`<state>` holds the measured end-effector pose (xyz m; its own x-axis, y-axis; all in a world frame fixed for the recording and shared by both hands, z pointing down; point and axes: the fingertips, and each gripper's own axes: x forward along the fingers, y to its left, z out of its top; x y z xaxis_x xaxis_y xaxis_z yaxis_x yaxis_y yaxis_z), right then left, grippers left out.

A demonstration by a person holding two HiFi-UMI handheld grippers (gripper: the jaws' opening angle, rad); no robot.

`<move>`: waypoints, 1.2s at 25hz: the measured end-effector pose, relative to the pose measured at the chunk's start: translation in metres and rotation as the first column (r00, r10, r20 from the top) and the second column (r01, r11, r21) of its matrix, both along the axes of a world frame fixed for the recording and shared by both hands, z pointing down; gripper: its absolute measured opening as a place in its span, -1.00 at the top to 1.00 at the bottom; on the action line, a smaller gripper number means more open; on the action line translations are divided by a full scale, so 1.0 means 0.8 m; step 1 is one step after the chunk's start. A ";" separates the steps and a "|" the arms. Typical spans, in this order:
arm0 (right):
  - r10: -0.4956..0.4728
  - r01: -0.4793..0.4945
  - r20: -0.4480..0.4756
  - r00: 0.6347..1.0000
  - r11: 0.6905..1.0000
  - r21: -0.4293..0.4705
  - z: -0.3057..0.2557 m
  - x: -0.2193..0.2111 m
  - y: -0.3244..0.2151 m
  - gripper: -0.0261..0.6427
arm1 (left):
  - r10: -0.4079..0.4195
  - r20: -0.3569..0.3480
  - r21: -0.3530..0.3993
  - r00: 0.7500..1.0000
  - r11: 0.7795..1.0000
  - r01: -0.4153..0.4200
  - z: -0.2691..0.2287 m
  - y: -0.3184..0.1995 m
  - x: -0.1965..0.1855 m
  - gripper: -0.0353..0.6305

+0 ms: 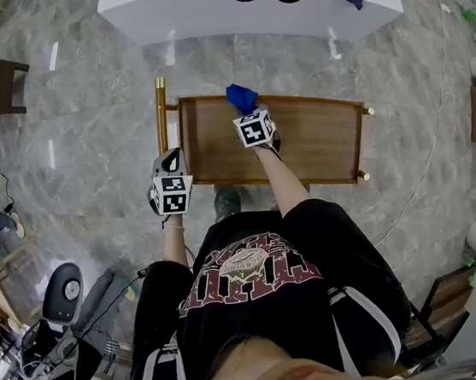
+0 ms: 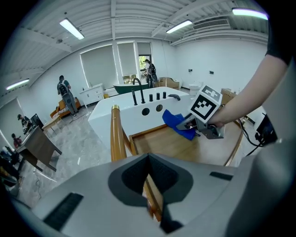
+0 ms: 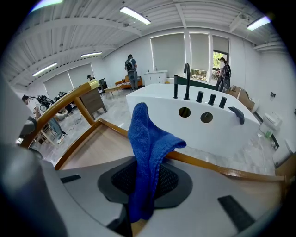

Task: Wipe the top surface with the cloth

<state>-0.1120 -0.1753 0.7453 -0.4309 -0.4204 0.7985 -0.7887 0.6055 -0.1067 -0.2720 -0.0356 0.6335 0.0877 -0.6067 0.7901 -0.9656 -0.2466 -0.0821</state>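
Cloth (image 1: pixel 242 96): blue, at the far edge of the wooden top (image 1: pixel 318 140), just above it.
Right gripper (image 1: pixel 252 119): clenched on the cloth.
Left gripper (image 2: pixel 148 162): jaws together, empty, beside the handle (image 1: pixel 160 117).
Progress: likely barely begun, nearly the whole top left to wipe.

Top surface (image 1: pixel 318 140): we saw bare wood free right of the right gripper (image 1: pixel 250 114) and cloth (image 1: pixel 241 97).
Rim (image 1: pixel 313 101): raised all round.
Left side: handle (image 1: pixel 161 117) and left gripper (image 1: pixel 172 160), clamped on the rim, blocked us.
Far side: white tub (image 1: pixel 199 9) stood close.
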 end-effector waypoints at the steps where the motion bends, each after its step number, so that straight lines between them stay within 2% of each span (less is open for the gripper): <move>1: 0.001 -0.001 -0.001 1.000 1.000 0.001 0.000 0.006 -0.001 0.68 | -0.001 0.004 -0.005 1.000 1.000 0.001 0.001 0.000 0.000 0.75; 8: 0.005 -0.005 -0.009 1.000 1.000 0.002 -0.002 0.032 -0.005 0.68 | -0.041 -0.032 -0.053 0.999 0.998 0.039 0.002 -0.002 0.008 0.75; 10: 0.008 -0.008 -0.006 1.000 1.000 0.000 -0.001 0.038 -0.004 0.68 | -0.010 -0.044 -0.060 0.999 0.998 0.007 0.006 -0.006 0.034 0.75; 12: 0.013 -0.013 -0.002 1.000 1.000 0.001 0.000 0.043 -0.002 0.68 | 0.071 -0.058 -0.077 0.996 0.994 -0.075 0.026 -0.009 0.075 0.75; 14: 0.015 -0.015 0.000 1.000 1.000 0.002 0.001 0.047 -0.001 0.68 | 0.123 -0.116 -0.111 0.986 0.984 -0.136 0.051 -0.010 0.123 0.75; 16: 0.020 -0.020 0.003 1.000 1.000 0.002 0.001 0.050 -0.001 0.68 | 0.104 -0.224 -0.162 0.969 0.976 -0.143 0.074 -0.005 0.170 0.75; 18: 0.025 -0.025 0.004 1.000 1.000 0.002 0.000 0.055 -0.002 0.68 | 0.106 -0.280 -0.205 0.954 0.964 -0.167 0.092 0.002 0.210 0.75; 21: 0.029 -0.029 0.002 1.000 1.000 0.002 0.001 0.065 -0.005 0.68 | 0.198 -0.261 -0.251 0.945 0.931 -0.265 0.118 0.013 0.251 0.75; 23: 0.037 -0.037 0.000 0.999 0.999 0.000 0.002 0.073 -0.007 0.68 | 0.229 -0.259 -0.289 0.938 0.909 -0.302 0.133 0.023 0.265 0.75; 30: 0.059 -0.059 -0.003 0.998 0.998 0.002 0.000 0.099 -0.008 0.68 | 0.215 -0.271 -0.372 0.938 0.875 -0.308 0.159 0.052 0.271 0.75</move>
<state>-0.0328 -0.1816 0.7454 -0.4026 -0.4465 0.7991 -0.8234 0.5581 -0.1030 -0.0555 0.0058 0.7610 0.3934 -0.1702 0.9035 -0.8429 -0.4592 0.2805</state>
